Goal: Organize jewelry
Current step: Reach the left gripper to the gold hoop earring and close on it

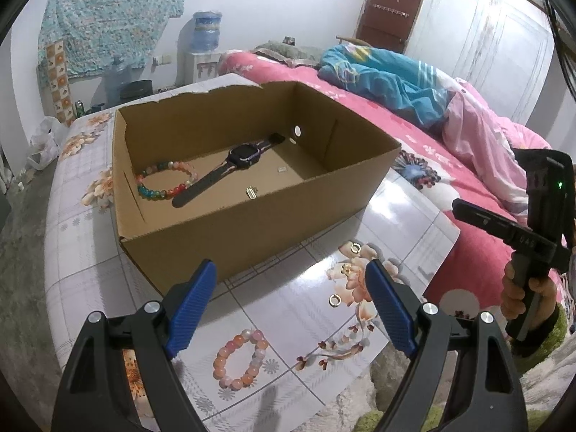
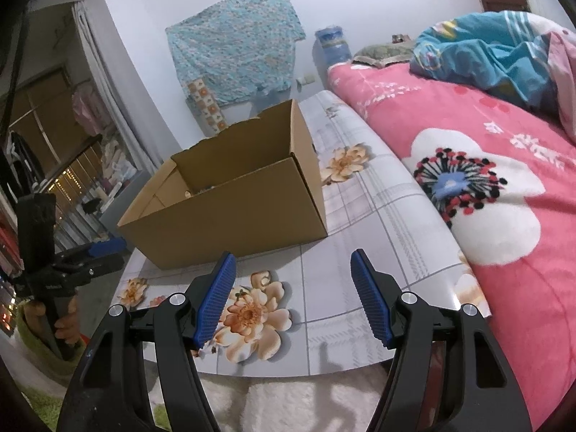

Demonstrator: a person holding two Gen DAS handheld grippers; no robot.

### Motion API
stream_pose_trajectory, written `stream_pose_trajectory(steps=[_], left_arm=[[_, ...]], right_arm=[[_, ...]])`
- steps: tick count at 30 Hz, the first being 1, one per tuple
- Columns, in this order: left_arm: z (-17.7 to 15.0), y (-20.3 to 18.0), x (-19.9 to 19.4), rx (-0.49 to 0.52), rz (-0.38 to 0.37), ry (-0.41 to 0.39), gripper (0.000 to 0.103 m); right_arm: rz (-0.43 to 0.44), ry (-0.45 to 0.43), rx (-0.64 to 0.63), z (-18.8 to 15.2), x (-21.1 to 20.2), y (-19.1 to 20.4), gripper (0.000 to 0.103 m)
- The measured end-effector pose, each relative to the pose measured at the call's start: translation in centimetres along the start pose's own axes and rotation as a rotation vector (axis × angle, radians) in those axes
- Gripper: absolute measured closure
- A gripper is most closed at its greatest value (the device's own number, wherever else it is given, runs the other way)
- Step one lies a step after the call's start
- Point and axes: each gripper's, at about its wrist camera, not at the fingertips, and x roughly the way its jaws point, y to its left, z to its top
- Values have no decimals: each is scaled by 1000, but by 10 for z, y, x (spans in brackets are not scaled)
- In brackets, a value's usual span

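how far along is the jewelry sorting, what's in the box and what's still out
Done: the cardboard box already holds a multicolored bead bracelet, a black watch and a small charm.
In hand: nothing; both the left gripper and right gripper are open and empty.
Left: a pink bead bracelet and two small rings on the table.

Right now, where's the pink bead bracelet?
Left wrist view: the pink bead bracelet lies on the floral table cover, outside the cardboard box, low in frame between the left tool's open fingers.
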Motion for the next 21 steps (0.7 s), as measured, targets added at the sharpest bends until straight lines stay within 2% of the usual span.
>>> stream_pose_trajectory(steps=[11, 15, 19, 21], left_arm=[[-16, -26, 24, 57, -31, 49, 20], [-23, -43, 40, 102, -40, 66, 21], [-25, -60, 57, 188, -2, 82, 37], [-27, -66, 66, 231, 14, 96, 51]], right_arm=[[22, 65, -39, -20, 22, 14, 40], [24, 102, -74, -33, 35, 26, 46], [43, 138, -95, -43, 45, 34, 53], [42, 152, -109, -46, 48, 38, 58]])
